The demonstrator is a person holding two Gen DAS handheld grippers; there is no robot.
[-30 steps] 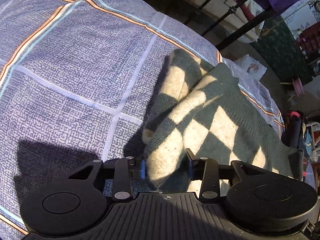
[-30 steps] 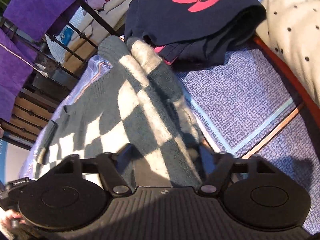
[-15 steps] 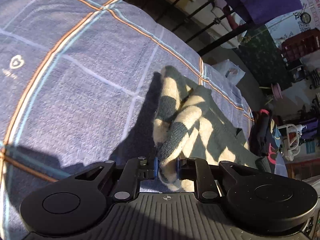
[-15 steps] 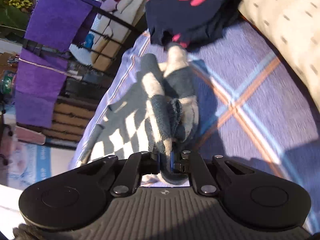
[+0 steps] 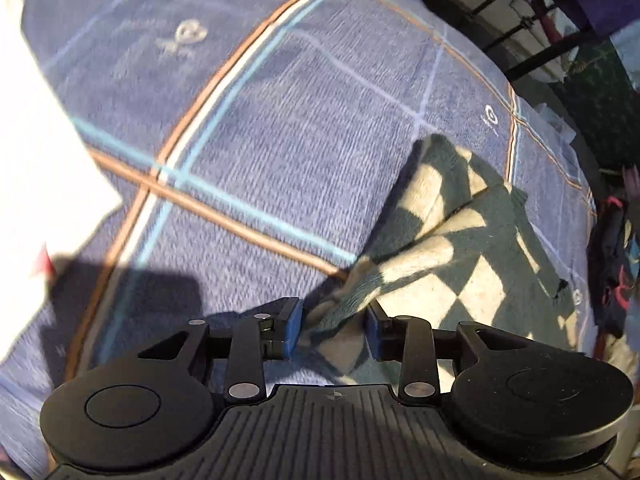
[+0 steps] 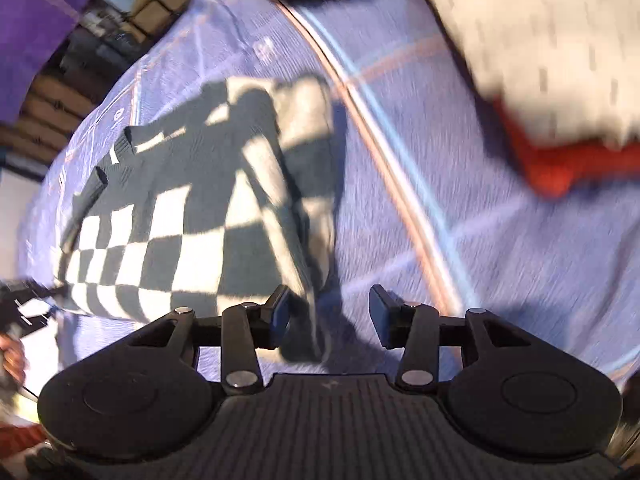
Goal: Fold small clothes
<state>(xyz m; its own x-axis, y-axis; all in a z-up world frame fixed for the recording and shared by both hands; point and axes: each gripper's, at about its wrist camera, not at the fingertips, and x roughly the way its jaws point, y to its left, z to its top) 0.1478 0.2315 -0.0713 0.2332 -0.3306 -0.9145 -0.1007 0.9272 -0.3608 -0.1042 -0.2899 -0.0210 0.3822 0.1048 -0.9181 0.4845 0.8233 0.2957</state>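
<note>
A dark green knit sweater [image 5: 464,248] lies on a blue plaid bed cover [image 5: 260,140], dappled with a checker of sunlight. My left gripper [image 5: 332,332] is open, its blue pads either side of a bunched sweater edge that lies loose between them. In the right wrist view the sweater [image 6: 192,200] lies spread to the left with a sleeve folded over its right side. My right gripper [image 6: 328,316] is open, a sweater corner lying between the jaws near the left pad.
A cream dotted garment [image 6: 540,40] over a red one [image 6: 568,164] lies at the right. A dark navy garment [image 5: 612,264] lies beyond the sweater. A white cloth [image 5: 36,152] is at the left. A black metal rail [image 5: 532,40] and purple fabric [image 6: 32,20] stand behind the bed.
Both grippers were shut on sweater edges half a second ago; both have opened and let the cloth drop. The sweater now lies flatter. Both views swung fast, with motion blur.
</note>
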